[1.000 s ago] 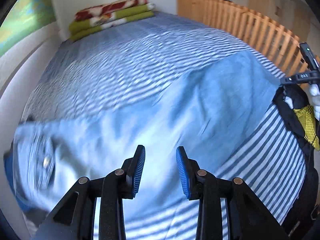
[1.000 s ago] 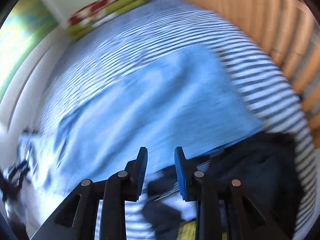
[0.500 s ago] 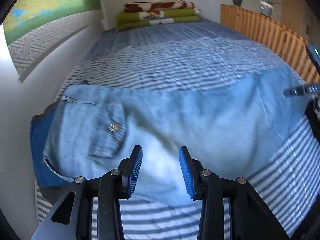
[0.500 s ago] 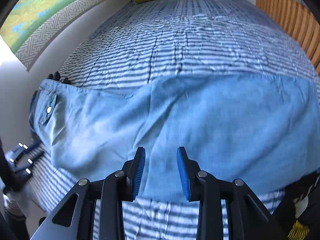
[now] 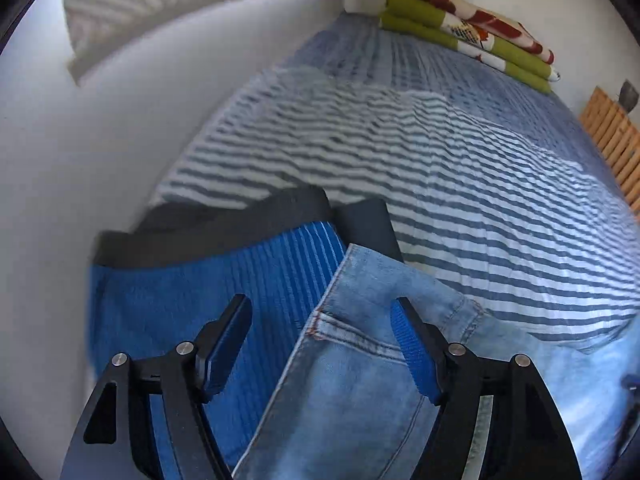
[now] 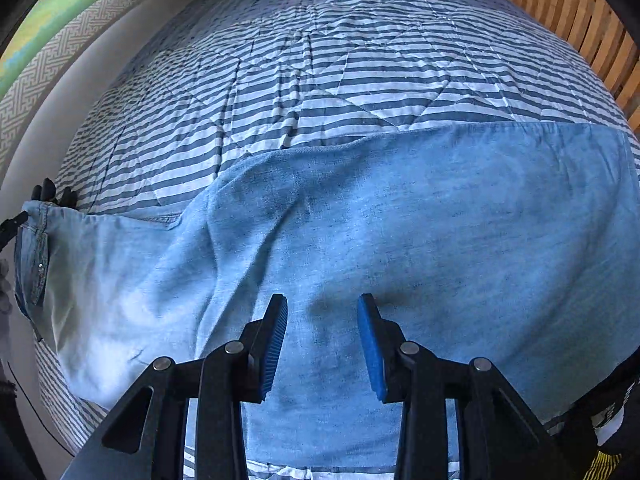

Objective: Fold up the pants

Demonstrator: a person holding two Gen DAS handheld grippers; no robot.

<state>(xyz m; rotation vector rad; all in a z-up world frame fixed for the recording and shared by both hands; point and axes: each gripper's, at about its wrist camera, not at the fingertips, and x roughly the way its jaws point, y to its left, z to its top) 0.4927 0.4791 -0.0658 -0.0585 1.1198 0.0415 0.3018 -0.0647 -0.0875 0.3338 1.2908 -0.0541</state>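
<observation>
At the wall-side edge of the striped bed (image 6: 360, 80), the left gripper (image 5: 320, 344) hangs with jaws spread wide, empty, over the waistband end of the pants (image 6: 400, 220), where it overlaps a blue ribbed garment (image 5: 224, 292). From there the pants run lengthwise across the bed toward the wooden slatted rail (image 6: 580, 24). Further right, the right gripper (image 6: 322, 344) hovers over the leg, jaws moderately parted, gripping nothing. So the left is nearer the waist, the right nearer the hem. No readable writing or brand shows.
</observation>
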